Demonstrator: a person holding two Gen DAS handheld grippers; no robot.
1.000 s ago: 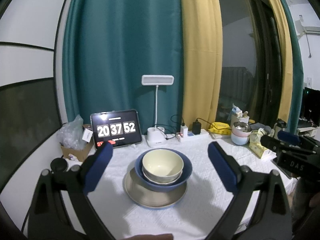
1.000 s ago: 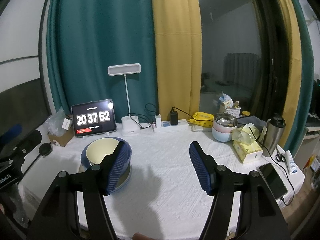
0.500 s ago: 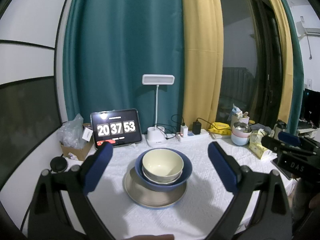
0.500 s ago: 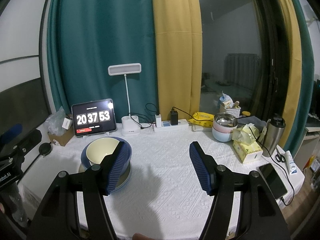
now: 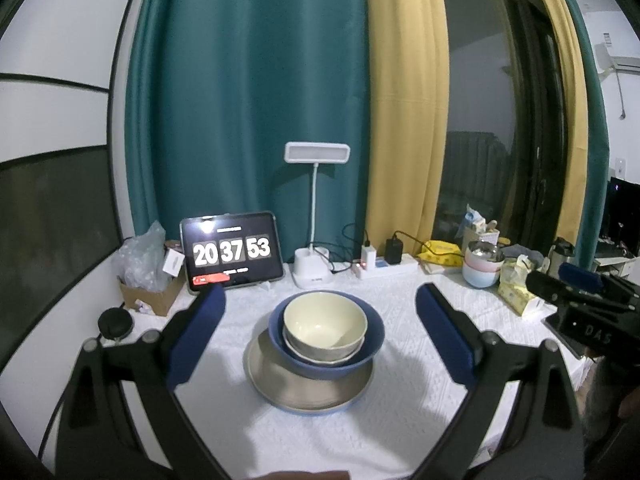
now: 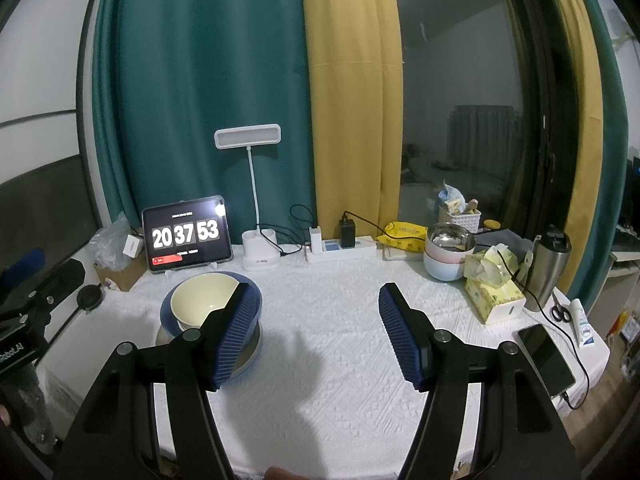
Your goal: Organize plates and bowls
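Observation:
A stack stands on the white tablecloth: a cream bowl [image 5: 325, 326] nested in a grey bowl, inside a blue bowl [image 5: 374, 342], on a beige plate [image 5: 276, 384]. My left gripper [image 5: 320, 316] is open and empty, its blue pads either side of the stack, held back above it. My right gripper [image 6: 316, 324] is open and empty over bare cloth to the right of the stack; its left pad overlaps the blue bowl [image 6: 256, 300] in view. The cream bowl [image 6: 200, 296] shows there too.
Along the back stand a tablet clock [image 5: 231, 256], a white lamp [image 5: 316, 216], a power strip [image 6: 344, 250], a cardboard box [image 5: 150, 300] and a pastel pot [image 6: 448, 256]. At the right are a tissue box [image 6: 494, 298], a steel tumbler [image 6: 548, 268] and a phone [image 6: 546, 358].
The clock has ticked from 52 to 53. Both grippers and the stack have stayed where they were.

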